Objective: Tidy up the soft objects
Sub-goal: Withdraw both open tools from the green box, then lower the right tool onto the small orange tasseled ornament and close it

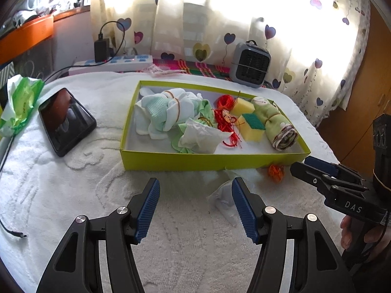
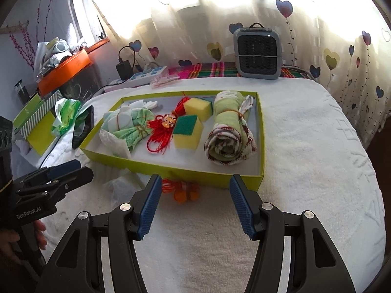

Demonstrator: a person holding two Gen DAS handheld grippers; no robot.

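Both grippers hover low over the white towel point(image 2: 305, 146), the left gripper point(image 1: 195, 207) and the right gripper point(image 2: 195, 205) each spread wide with nothing between the blue pads. Just beyond them, outside the near wall of the lime-green box point(image 2: 261, 131), lie an orange-red tassel point(image 2: 182, 190) and what looks like a crumpled tissue point(image 1: 223, 199). Inside the box sit two yellow sponges point(image 2: 187, 134), a rolled green cloth point(image 2: 227, 131), a red tassel charm point(image 2: 163, 128) and banded pale cloths point(image 1: 166, 109). A phone point(image 1: 66, 122) rests far left.
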